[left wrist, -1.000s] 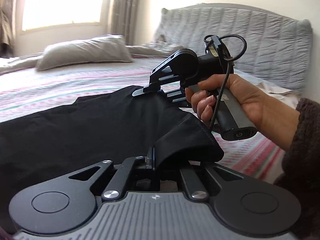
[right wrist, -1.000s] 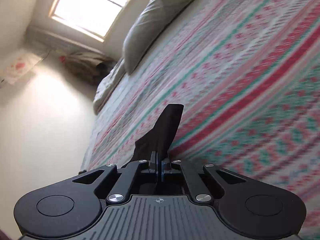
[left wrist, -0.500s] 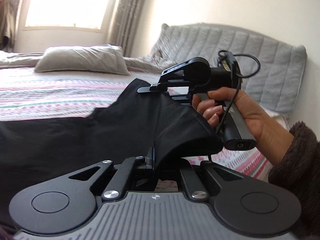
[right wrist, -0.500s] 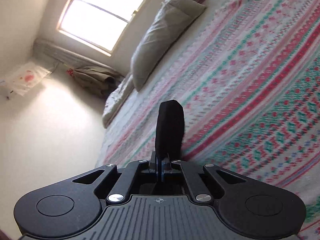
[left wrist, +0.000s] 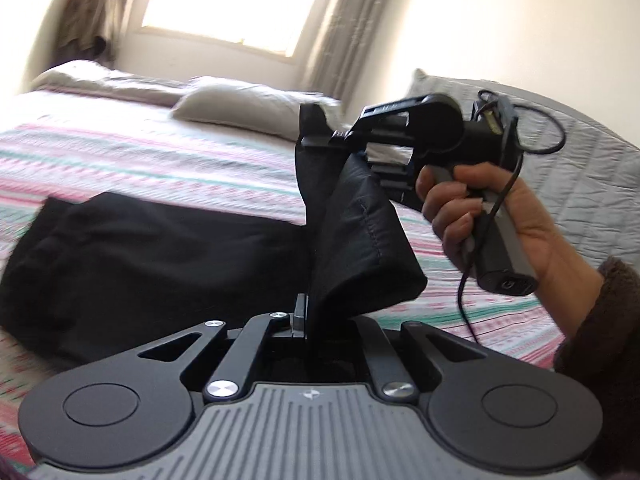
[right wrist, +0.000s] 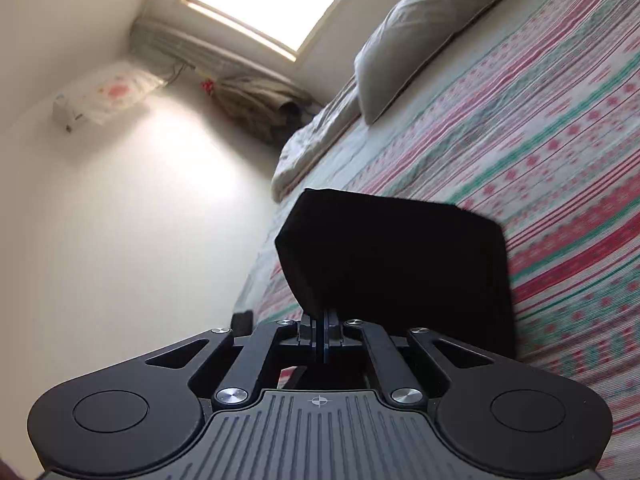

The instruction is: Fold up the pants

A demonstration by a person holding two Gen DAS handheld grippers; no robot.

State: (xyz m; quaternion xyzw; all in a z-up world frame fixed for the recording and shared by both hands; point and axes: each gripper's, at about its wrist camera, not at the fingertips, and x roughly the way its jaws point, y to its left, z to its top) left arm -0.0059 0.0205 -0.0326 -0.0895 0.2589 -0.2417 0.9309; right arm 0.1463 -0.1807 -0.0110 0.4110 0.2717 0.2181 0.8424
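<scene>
Black pants lie across the striped bedspread, their near end lifted off the bed. My left gripper is shut on a hemmed corner of that lifted end; the cloth hides its right finger. Farther right, a hand holds my right gripper, shut on the other corner, so the fabric hangs between the two. In the right wrist view the right gripper pinches the black pants, which rise and fold over in front of it above the bedspread.
A grey pillow and a rumpled blanket lie at the bed's far side under a bright window. A quilted grey headboard stands at the right. A brown sleeve covers the arm at the lower right.
Both grippers have carried the pants' end up and to the left over the garment. More black cloth now stands in front of the right gripper, and both views have rolled.
</scene>
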